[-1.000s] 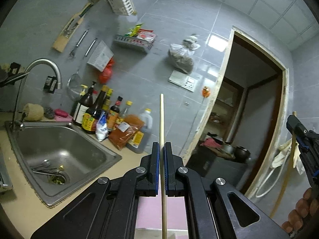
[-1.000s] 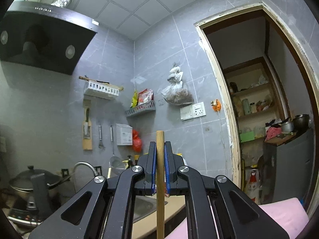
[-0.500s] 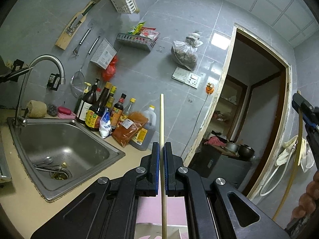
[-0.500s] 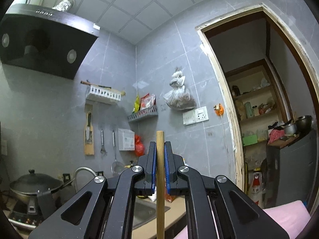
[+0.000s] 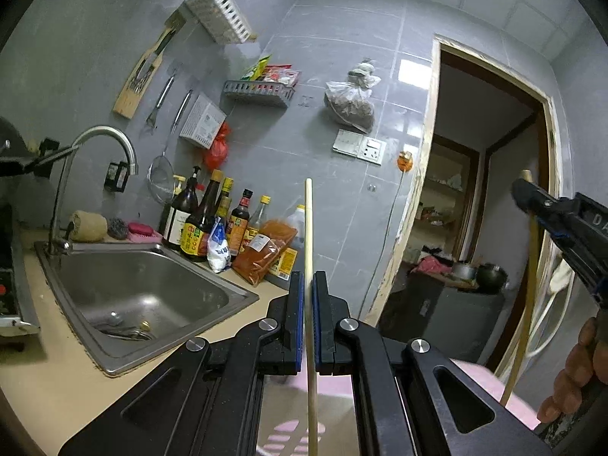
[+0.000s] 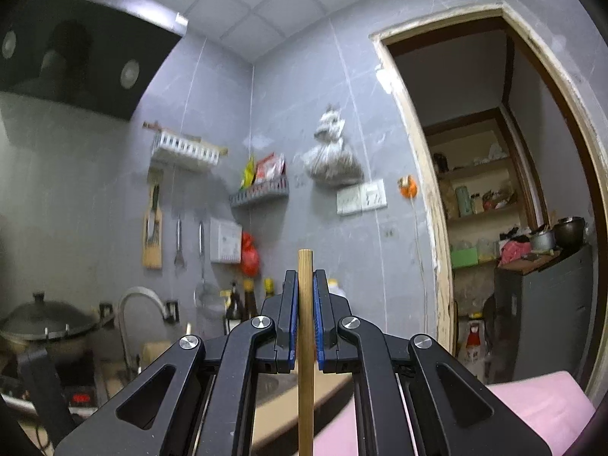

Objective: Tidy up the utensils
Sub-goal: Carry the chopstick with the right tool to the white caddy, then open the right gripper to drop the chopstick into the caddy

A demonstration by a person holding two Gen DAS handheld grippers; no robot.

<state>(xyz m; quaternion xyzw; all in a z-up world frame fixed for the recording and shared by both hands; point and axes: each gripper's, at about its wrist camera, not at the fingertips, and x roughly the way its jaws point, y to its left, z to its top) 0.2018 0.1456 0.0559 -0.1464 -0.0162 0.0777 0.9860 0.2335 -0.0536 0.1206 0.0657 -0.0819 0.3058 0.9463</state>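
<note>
My left gripper (image 5: 308,285) is shut on a thin pale wooden chopstick (image 5: 308,228) that stands upright between its blue pads. My right gripper (image 6: 305,285) is shut on a thicker tan wooden chopstick (image 6: 305,273), also upright. In the left wrist view the right gripper (image 5: 526,188) shows at the far right, raised in the air, with its chopstick (image 5: 528,285) hanging below it. A white slotted wall rack (image 5: 220,11) hangs high on the grey tiled wall; it also shows in the right wrist view (image 6: 186,150).
A steel sink (image 5: 125,288) with a curved tap (image 5: 102,144) lies at the left. Sauce bottles (image 5: 209,220) stand behind it. A wok (image 6: 41,323) sits on a cooker. A grey wall shelf (image 5: 258,93), a hanging bag (image 5: 351,100) and an open doorway (image 5: 482,205) lie ahead.
Both grippers have tilted and risen, still holding their chopsticks. The right gripper has come further into the left wrist view, and the wall rack sits higher in it.
</note>
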